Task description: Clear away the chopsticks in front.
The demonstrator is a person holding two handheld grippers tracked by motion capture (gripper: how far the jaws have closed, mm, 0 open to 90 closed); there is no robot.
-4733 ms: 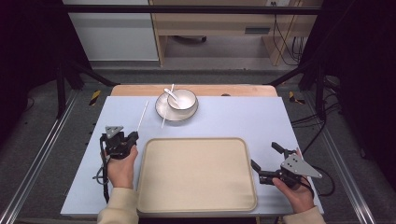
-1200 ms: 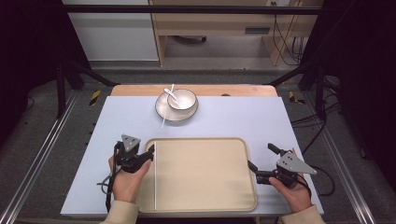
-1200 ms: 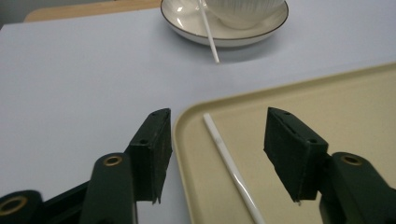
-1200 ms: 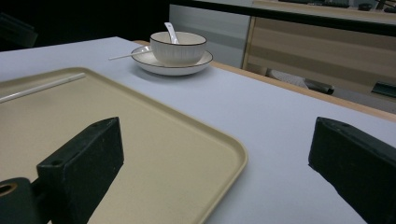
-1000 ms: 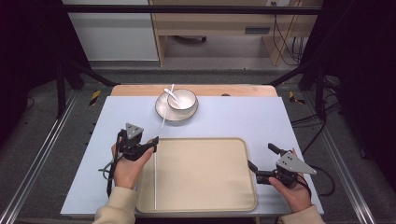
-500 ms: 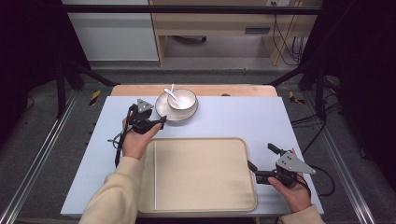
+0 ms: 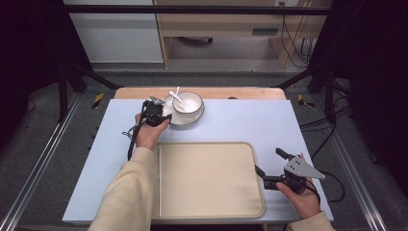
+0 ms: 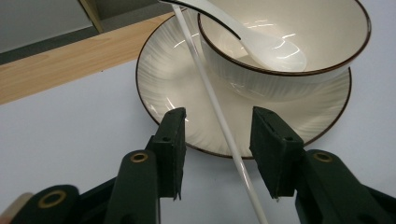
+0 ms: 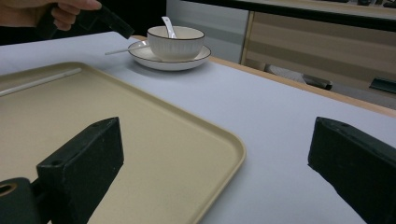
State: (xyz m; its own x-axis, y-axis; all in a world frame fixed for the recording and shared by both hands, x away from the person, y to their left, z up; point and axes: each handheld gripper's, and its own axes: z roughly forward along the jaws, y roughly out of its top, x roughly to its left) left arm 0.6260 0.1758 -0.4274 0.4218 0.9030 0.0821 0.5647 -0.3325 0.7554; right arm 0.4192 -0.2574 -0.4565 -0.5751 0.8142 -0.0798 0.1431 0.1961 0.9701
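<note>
**A:** Left gripper (image 8: 217, 154) is right up at the plate (image 8: 159, 74), jaws half-narrowed and just been closing, with the white chopstick (image 8: 212, 100) running between them. The pads aren't pressing on it yet, there's a gap on both sides.

**B:** Where does that chopstick sit, exactly?

**A:** It leans across the plate's rim, far end up against the bowl (image 8: 285, 65), near end down on the counter (image 8: 60, 126). That propped angle lifts it off the surface, which I'd guess is why the gripper comes in just here at the rim.

**B:** And the spoon?

**A:** Spoon (image 8: 261, 42) rests inside the bowl, handle out over the edge, untouched.

**B:** What's on the tray?

**A:** Another chopstick (image 7: 159, 178) lies along the left edge of the tray (image 7: 211, 178). Looks like the pair is being gathered there.

**B:** Right side?

**A:** Right gripper (image 7: 268, 169) waits wide and empty at the tray's right edge, probably staying clear of the other hand.
</note>
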